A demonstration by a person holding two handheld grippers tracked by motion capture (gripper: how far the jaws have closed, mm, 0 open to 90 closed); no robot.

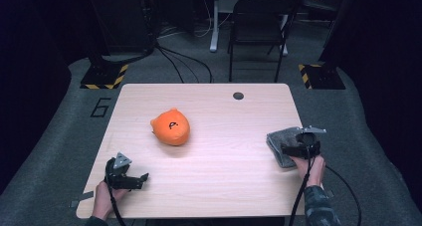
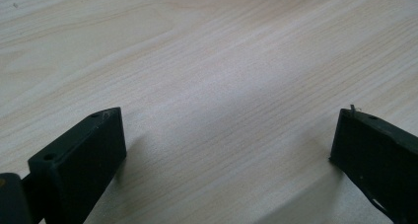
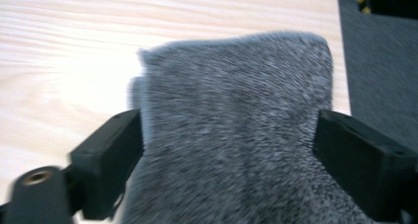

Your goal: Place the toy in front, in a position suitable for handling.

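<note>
A folded grey cloth (image 1: 279,142) lies at the right edge of the wooden table (image 1: 224,181). My right gripper (image 1: 300,147) is over its near end. In the right gripper view the grey cloth (image 3: 231,135) fills the gap between the two black jaws of the right gripper (image 3: 229,130), which stand wide apart and open. An orange round plush toy (image 1: 170,127) with a black mark sits left of the table's centre. At the near left corner, a hand rests my left gripper (image 1: 130,180) on the table. The left gripper (image 2: 229,120) is open over bare wood.
A dark round hole (image 1: 238,95) sits near the table's far edge. A black folding chair (image 1: 259,22) stands behind the table on grey floor. Yellow-black striped bases (image 1: 104,76) flank the far corners. A cable (image 1: 303,186) trails from the right gripper.
</note>
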